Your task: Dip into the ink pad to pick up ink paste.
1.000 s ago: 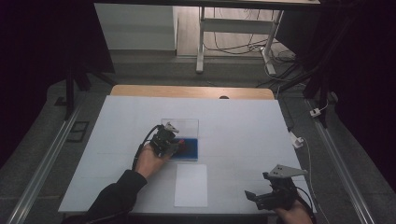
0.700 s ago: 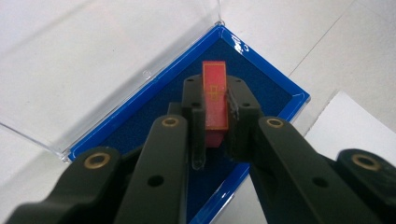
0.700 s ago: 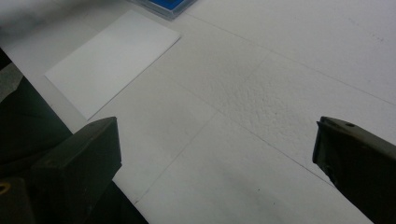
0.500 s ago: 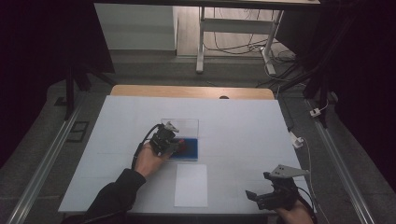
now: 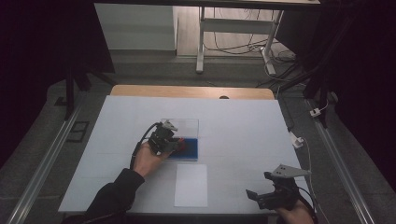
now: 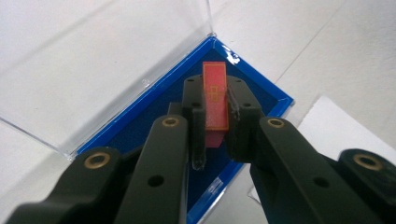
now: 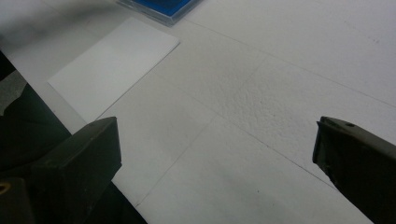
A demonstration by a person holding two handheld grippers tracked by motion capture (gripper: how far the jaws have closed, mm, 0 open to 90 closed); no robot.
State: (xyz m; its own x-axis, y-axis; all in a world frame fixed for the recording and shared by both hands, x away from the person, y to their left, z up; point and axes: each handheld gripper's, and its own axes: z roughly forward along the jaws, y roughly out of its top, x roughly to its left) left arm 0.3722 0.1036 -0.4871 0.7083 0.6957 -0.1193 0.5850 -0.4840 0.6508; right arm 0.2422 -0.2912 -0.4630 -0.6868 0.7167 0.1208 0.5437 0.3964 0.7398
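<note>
Your left claw (image 6: 215,140) is clamped on a small red slab (image 6: 215,100) — a thin, flat piece with a faint square mark on its face, gripped across its thin sides. It stands on end between the pads, its long axis running along the jaws and out past the tips toward the far corner of the blue tray (image 6: 261,91). From the left gripper view it hangs over the tray's dark blue floor, close to the corner where the clear lid (image 6: 93,79) is hinged open; whether its lower end touches the floor I can't tell.

In the high view your left claw (image 5: 175,142) sits at the tray's (image 5: 191,148) left edge, so this hand owns the next move. The slab's length lines up roughly with the tray's diagonal, so, as I judge it, any setting down or lifting out turns on keeping it upright and clear of the lid.

Your right claw (image 5: 261,189) is spread wide and empty near the surface's (image 5: 243,121) front right corner, well apart from the tray, with the white card (image 5: 191,184) between.
</note>
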